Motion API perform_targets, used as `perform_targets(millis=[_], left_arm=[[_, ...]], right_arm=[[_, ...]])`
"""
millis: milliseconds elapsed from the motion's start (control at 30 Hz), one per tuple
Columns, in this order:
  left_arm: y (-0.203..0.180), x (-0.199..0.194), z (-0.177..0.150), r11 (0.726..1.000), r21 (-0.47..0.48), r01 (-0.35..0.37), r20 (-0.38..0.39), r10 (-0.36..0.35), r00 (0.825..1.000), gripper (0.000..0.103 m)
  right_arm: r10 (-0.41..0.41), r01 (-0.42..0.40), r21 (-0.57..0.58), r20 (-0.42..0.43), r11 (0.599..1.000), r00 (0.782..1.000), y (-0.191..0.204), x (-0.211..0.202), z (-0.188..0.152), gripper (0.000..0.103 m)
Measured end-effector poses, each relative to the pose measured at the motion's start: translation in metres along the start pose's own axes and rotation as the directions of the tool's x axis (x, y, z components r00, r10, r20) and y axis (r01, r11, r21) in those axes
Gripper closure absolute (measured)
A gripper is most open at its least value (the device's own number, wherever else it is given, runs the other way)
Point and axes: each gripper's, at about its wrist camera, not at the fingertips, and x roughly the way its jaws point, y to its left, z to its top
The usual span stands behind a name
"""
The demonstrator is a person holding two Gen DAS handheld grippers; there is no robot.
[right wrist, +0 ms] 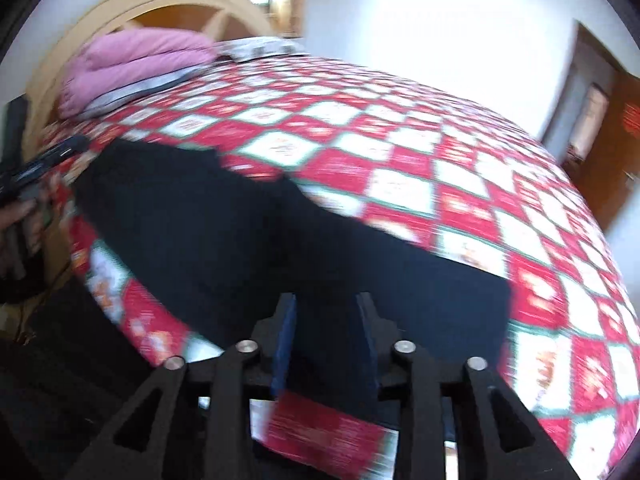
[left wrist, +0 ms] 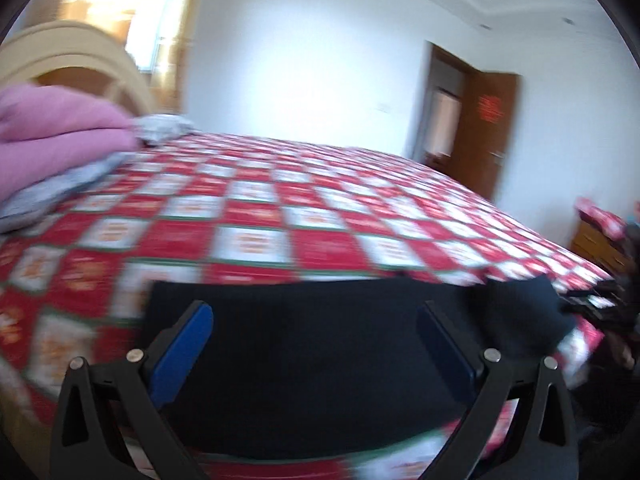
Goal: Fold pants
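Observation:
Dark navy pants (left wrist: 312, 360) lie flat on the red and white checked bedspread (left wrist: 248, 216), near the bed's front edge. My left gripper (left wrist: 314, 312) is wide open just above the pants, with blue pads (left wrist: 188, 344) either side of the cloth. In the right wrist view the pants (right wrist: 224, 224) stretch from the left towards the lower right. My right gripper (right wrist: 326, 304) is partly open over their near end, with nothing between the pads. The other gripper (right wrist: 44, 164) shows at the far left. Both views are motion-blurred.
A pink folded quilt (left wrist: 52, 132) and a grey pillow (left wrist: 160, 128) lie at the head of the bed by a cream headboard (right wrist: 168, 4). A brown door (left wrist: 488, 128) stands open at the right. A wooden cabinet (left wrist: 596, 244) is beside the bed.

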Motion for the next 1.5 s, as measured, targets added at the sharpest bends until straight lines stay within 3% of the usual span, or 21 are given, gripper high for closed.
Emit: perform_targets(millis=[67, 200, 267, 300, 500, 533, 567, 600, 667, 733, 900, 1000, 1033, 1100, 1200, 1267, 1300, 1333, 1367, 1433, 1500], left_arm=[[-0.033, 0.014, -0.002, 0.995, 0.007, 0.096, -0.045, -0.096, 0.994, 0.0], [-0.099, 0.055, -0.012, 0.973, 0.02, 0.229, -0.155, -0.224, 0.962, 0.007], [-0.123, 0.07, -0.016, 0.967, 0.034, 0.252, -0.204, -0.24, 0.949, 0.023], [-0.132, 0.075, -0.018, 0.964, 0.03, 0.263, -0.226, -0.249, 0.942, 0.026], [-0.145, 0.096, -0.03, 0.983, 0.065, 0.173, -0.332, -0.142, 0.932, 0.033], [-0.14, 0.096, -0.031, 0.982, 0.035, 0.184, -0.332, -0.162, 0.929, 0.045], [-0.14, 0.094, -0.033, 0.983, 0.036, 0.181, -0.329, -0.159, 0.931, 0.069], [-0.142, 0.093, -0.035, 0.982, 0.046, 0.181, -0.338, -0.156, 0.928, 0.08], [-0.141, 0.09, -0.036, 0.978, 0.011, 0.208, -0.345, -0.191, 0.919, 0.09], [-0.144, 0.085, -0.036, 0.975, -0.011, 0.223, -0.343, -0.213, 0.915, 0.091], [-0.14, 0.071, -0.039, 0.975, -0.019, 0.219, -0.334, -0.213, 0.918, 0.091], [-0.13, 0.084, -0.045, 0.976, -0.066, 0.207, -0.361, -0.217, 0.907, 0.09], [-0.128, 0.087, -0.046, 0.975, -0.077, 0.209, -0.364, -0.223, 0.904, 0.084], [-0.125, 0.088, -0.047, 0.973, -0.094, 0.213, -0.349, -0.232, 0.908, 0.083], [-0.125, 0.086, -0.044, 0.971, -0.087, 0.224, -0.352, -0.24, 0.905, 0.076], [-0.121, 0.079, -0.038, 0.979, -0.055, 0.198, -0.347, -0.204, 0.915, 0.057], [-0.117, 0.074, -0.033, 0.984, -0.037, 0.173, -0.328, -0.176, 0.928, 0.048], [-0.106, 0.063, -0.026, 0.992, -0.01, 0.129, -0.287, -0.126, 0.95, 0.03], [-0.096, 0.056, -0.02, 0.995, 0.003, 0.098, -0.256, -0.094, 0.962, 0.019], [-0.066, 0.044, -0.006, 1.0, -0.002, 0.002, -0.206, -0.003, 0.979, 0.012], [-0.035, 0.036, 0.005, 0.998, -0.035, -0.054, -0.188, 0.046, 0.981, 0.012]], right_arm=[[-0.05, 0.05, 0.078, -0.005, 0.996, 0.999, -0.029, -0.008, -0.005, 0.063], [0.003, -0.002, 0.228, -0.006, 0.974, 1.0, -0.067, -0.017, -0.019, 0.062], [-0.017, 0.017, 0.25, -0.002, 0.968, 1.0, -0.074, -0.016, -0.025, 0.062], [-0.028, 0.028, 0.256, -0.002, 0.966, 1.0, -0.076, -0.015, -0.028, 0.062], [-0.053, 0.051, 0.322, -0.002, 0.945, 0.999, -0.094, -0.005, -0.038, 0.062], [-0.052, 0.049, 0.325, -0.001, 0.944, 0.999, -0.094, -0.004, -0.038, 0.062], [-0.054, 0.051, 0.328, 0.002, 0.943, 0.999, -0.095, -0.004, -0.038, 0.062], [-0.059, 0.053, 0.333, 0.006, 0.941, 0.998, -0.096, -0.004, -0.039, 0.062], [-0.066, 0.056, 0.343, 0.015, 0.938, 0.998, -0.098, -0.005, -0.039, 0.062], [-0.074, 0.063, 0.354, 0.017, 0.933, 0.997, -0.099, -0.005, -0.04, 0.062], [-0.094, 0.073, 0.385, 0.036, 0.92, 0.995, -0.106, -0.01, -0.041, 0.062], [-0.087, 0.067, 0.384, 0.036, 0.921, 0.996, -0.106, -0.008, -0.042, 0.062], [-0.078, 0.063, 0.374, 0.027, 0.925, 0.997, -0.104, -0.005, -0.042, 0.062], [-0.071, 0.066, 0.339, 0.003, 0.938, 0.997, -0.098, 0.002, -0.044, 0.062], [-0.098, 0.124, 0.26, -0.11, 0.958, 0.989, -0.088, 0.026, -0.05, 0.058], [-0.111, 0.138, 0.264, -0.112, 0.955, 0.987, -0.089, 0.029, -0.053, 0.054], [-0.105, 0.132, 0.274, -0.108, 0.953, 0.989, -0.092, 0.027, -0.052, 0.053], [-0.101, 0.126, 0.287, -0.1, 0.95, 0.99, -0.095, 0.023, -0.051, 0.053], [-0.106, 0.126, 0.302, -0.083, 0.945, 0.991, -0.097, 0.018, -0.051, 0.053], [-0.124, 0.128, 0.328, -0.032, 0.936, 0.992, -0.1, 0.005, -0.048, 0.053], [-0.129, 0.118, 0.335, 0.011, 0.935, 0.992, -0.098, -0.005, -0.045, 0.051]])
